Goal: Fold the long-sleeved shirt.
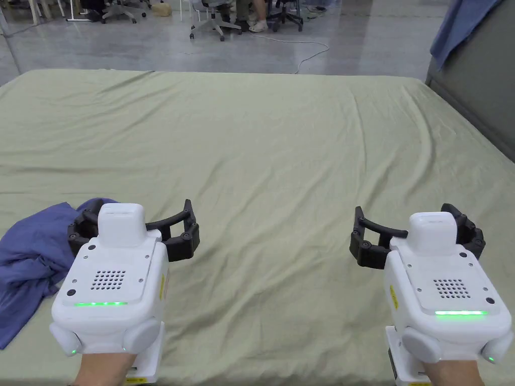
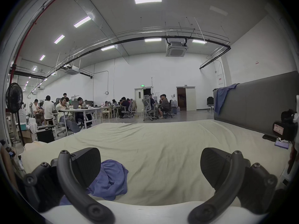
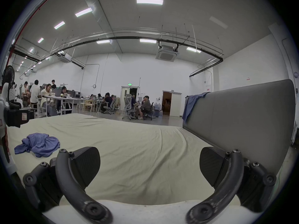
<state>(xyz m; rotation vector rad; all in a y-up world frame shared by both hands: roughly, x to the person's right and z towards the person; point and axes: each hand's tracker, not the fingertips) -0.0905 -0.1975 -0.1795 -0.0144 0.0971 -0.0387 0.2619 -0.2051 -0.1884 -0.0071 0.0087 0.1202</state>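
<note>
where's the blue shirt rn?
The blue shirt lies crumpled at the near left edge of the green sheet in the head view, just left of the open left gripper, which isn't touching it.

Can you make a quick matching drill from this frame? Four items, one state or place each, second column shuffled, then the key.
Column 1
1. blue shirt
2. left gripper
3. blue cloth
4. green sheet

Column 2
A. draped over the grey panel at far right
B. spread across the whole work surface, lightly wrinkled
C. crumpled in a heap at near left
D. jaws wide open, nothing between them, just right of the heap

Pairs: 1-C, 2-D, 3-A, 4-B
</note>
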